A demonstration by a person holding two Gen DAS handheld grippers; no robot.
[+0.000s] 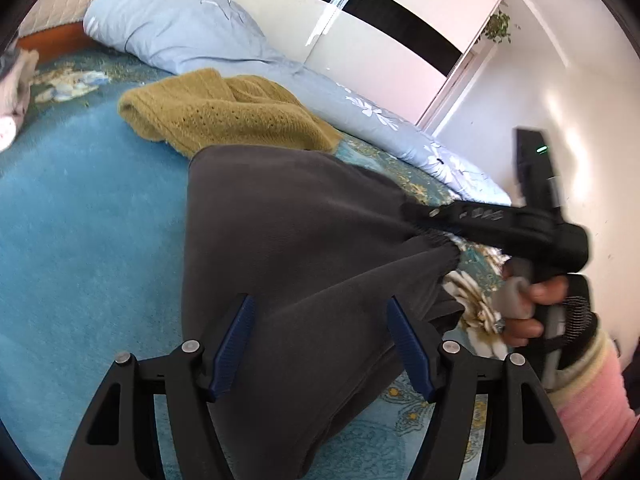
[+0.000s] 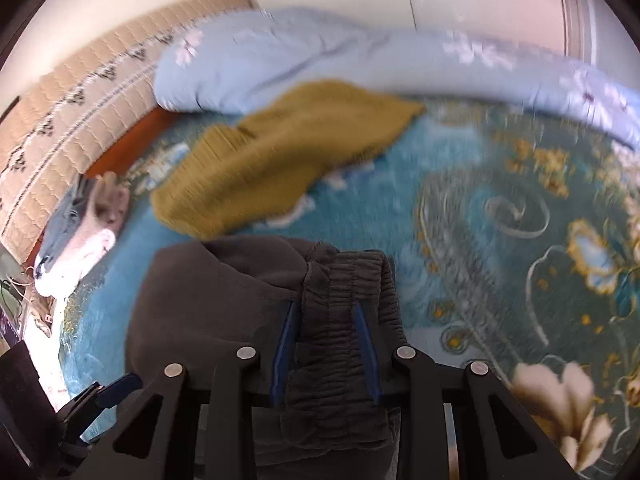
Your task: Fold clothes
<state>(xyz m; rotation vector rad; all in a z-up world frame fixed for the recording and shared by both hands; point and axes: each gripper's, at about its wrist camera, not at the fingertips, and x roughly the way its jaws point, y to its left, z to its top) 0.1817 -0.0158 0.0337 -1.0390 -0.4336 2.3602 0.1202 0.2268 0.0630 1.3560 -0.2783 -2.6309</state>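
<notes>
A dark grey garment [image 1: 288,240] with an elastic waistband [image 2: 344,320] hangs stretched above a blue floral bedspread [image 1: 80,220]. My left gripper [image 1: 320,320] has its jaws spread wide, with the grey cloth draped between and over them. My right gripper [image 2: 326,320] is shut on the bunched waistband; in the left wrist view it [image 1: 424,216] pinches the garment's right corner. A mustard knitted sweater [image 1: 224,112] lies behind the garment, also seen in the right wrist view [image 2: 288,160].
A light blue flowered duvet [image 1: 192,32] lies rolled along the far side of the bed. A beige quilted headboard [image 2: 80,100] and a pile of pale clothes [image 2: 88,236] are at the left. A white wardrobe [image 1: 400,40] stands behind.
</notes>
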